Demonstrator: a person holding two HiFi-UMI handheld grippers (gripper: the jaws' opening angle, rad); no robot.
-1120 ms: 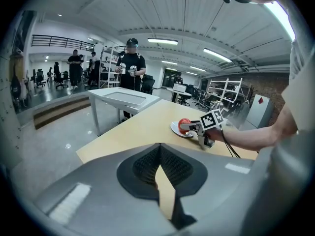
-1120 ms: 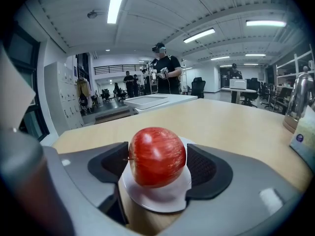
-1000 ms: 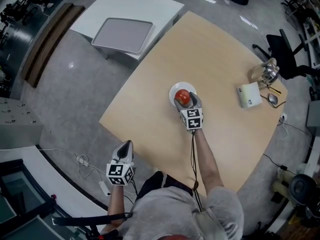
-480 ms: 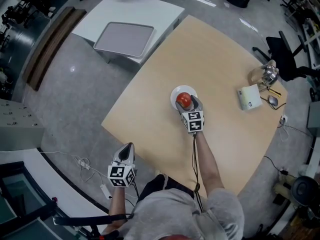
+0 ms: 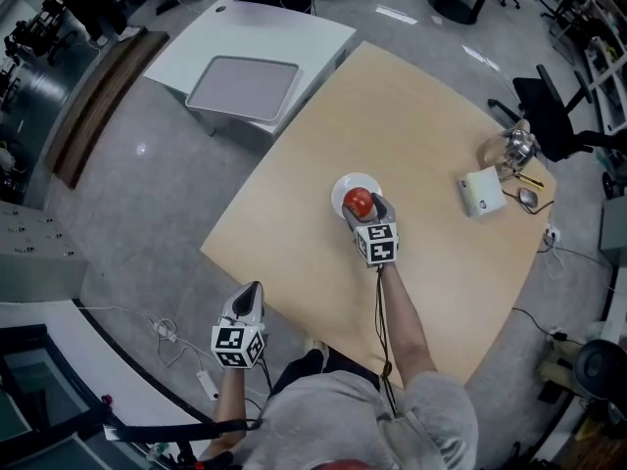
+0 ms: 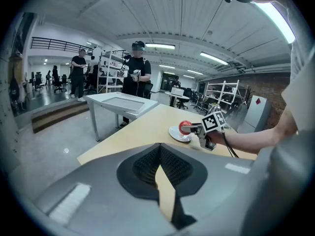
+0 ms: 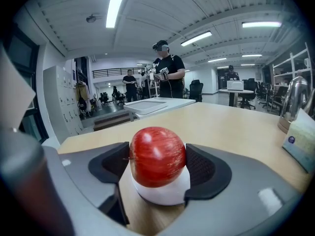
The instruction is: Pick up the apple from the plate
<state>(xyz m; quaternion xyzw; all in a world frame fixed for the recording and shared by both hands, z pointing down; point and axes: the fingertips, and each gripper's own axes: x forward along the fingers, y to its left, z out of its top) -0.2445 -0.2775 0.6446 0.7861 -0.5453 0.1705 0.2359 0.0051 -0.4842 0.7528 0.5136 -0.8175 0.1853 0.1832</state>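
Right gripper fingers clamp the round red apple over the round white plate. Left gripper, at 7 o'clock beyond the tan wooden surface, has its fingers closed and empty.

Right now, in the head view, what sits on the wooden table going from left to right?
Plate → white box → mouse. The apple and the kettle overlap these, so I left them out.
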